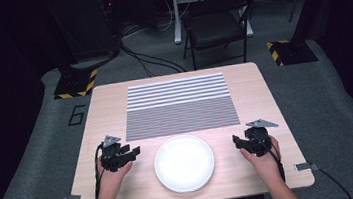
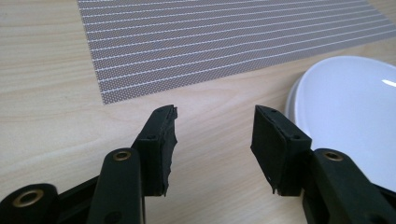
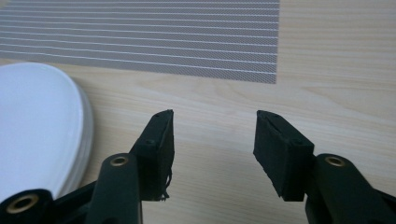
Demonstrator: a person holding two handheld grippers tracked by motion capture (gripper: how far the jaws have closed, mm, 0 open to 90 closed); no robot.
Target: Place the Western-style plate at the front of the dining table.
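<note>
Both tongs, left (image 1: 131, 152) and right (image 1: 240, 142), gape empty beside white plate (image 1: 184, 163), lower centre: rigid, slick, breakable; grip opposite rims.

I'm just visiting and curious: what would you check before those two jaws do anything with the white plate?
1. Round white plate flat on the wooden table: ok.
2. Left gripper jaws apart, nothing between them: ok.
3. Right gripper jaws apart, nothing between them: ok.
4. Grippers flank the plate, one each side: ok.
5. Striped grey placemat lies flat, bare: ok.
6. Plate is a single one, not a stack: cannot tell.
</note>
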